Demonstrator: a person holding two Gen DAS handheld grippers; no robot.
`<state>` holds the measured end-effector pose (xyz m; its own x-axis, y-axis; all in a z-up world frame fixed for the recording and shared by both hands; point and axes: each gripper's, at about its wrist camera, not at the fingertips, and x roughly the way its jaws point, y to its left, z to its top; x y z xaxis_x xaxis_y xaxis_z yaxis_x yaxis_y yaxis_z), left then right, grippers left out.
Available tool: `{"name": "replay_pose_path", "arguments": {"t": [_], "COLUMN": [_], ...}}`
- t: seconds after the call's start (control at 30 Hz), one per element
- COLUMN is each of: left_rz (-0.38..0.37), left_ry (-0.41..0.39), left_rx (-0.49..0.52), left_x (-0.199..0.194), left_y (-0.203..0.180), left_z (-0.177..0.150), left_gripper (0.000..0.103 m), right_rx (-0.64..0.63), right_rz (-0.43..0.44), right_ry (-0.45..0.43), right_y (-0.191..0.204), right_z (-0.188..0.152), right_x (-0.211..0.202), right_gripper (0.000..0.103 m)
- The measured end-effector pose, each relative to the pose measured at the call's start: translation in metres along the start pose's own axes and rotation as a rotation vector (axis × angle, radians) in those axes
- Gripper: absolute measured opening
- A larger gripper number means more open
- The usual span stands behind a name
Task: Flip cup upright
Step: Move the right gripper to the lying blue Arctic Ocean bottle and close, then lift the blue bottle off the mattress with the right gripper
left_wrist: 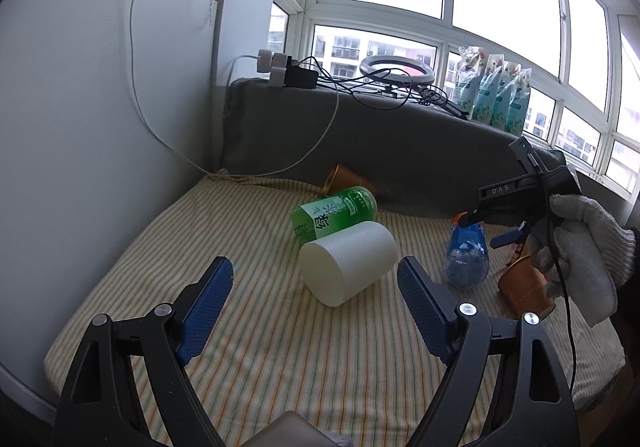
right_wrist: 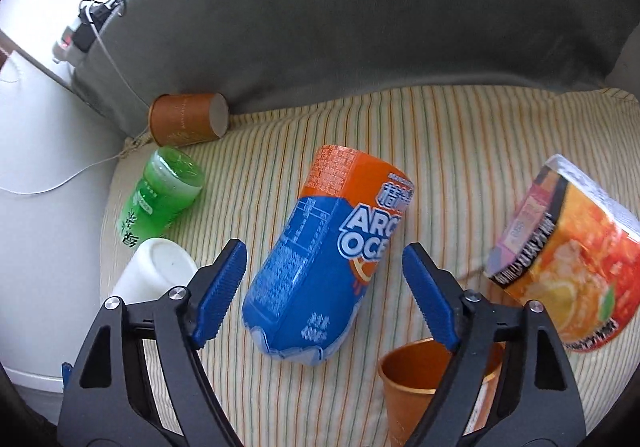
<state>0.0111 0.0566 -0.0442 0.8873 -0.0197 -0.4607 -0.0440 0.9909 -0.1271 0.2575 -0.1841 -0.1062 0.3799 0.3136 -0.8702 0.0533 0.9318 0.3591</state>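
Observation:
A white cup (left_wrist: 347, 263) lies on its side on the striped cushion (left_wrist: 280, 351), its flat base toward my left gripper (left_wrist: 316, 283), which is open and empty just short of it. The cup also shows in the right wrist view (right_wrist: 154, 273). My right gripper (right_wrist: 324, 271) is open and empty, hovering over a blue and orange bottle (right_wrist: 320, 267); it shows in the left wrist view (left_wrist: 496, 227) held by a gloved hand. An orange paper cup (right_wrist: 428, 387) stands upright below its right finger. Another orange cup (right_wrist: 188, 119) lies on its side by the grey backrest.
A green bottle (left_wrist: 334, 213) lies behind the white cup. An instant noodle tub (right_wrist: 572, 267) lies tilted at the right. A grey backrest (left_wrist: 400, 151) borders the cushion at the back, with cables, a ring light (left_wrist: 396, 69) and pouches on top. A white wall (left_wrist: 80, 127) is at the left.

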Motion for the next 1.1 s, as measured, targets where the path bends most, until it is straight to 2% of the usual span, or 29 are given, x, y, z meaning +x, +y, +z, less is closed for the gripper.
{"name": "replay_pose_path", "arguments": {"t": [0.27, 0.43, 0.63, 0.9, 1.1], "left_rz": [0.030, 0.041, 0.045, 0.051, 0.053], "left_ry": [-0.008, -0.017, -0.023, -0.029, -0.027], "left_rx": [-0.035, -0.046, -0.044, -0.040, -0.048], "left_x": [0.000, -0.002, -0.005, -0.010, -0.010], "left_y": [0.015, 0.020, 0.020, 0.019, 0.021], "left_z": [0.001, 0.001, 0.001, 0.002, 0.003], "left_gripper": [0.084, 0.084, 0.084, 0.084, 0.084], "right_rx": [0.030, 0.036, 0.043, 0.019, -0.028], "right_rz": [-0.004, -0.002, 0.047, 0.118, 0.188], "right_ry": [0.099, 0.103, 0.113, 0.123, 0.143], "right_y": [0.002, 0.006, 0.007, 0.023, 0.039], "right_z": [0.009, 0.013, 0.011, -0.002, -0.026], "right_x": [0.023, 0.029, 0.026, 0.017, 0.002], "right_gripper": [0.073, 0.071, 0.062, 0.060, 0.060]}}
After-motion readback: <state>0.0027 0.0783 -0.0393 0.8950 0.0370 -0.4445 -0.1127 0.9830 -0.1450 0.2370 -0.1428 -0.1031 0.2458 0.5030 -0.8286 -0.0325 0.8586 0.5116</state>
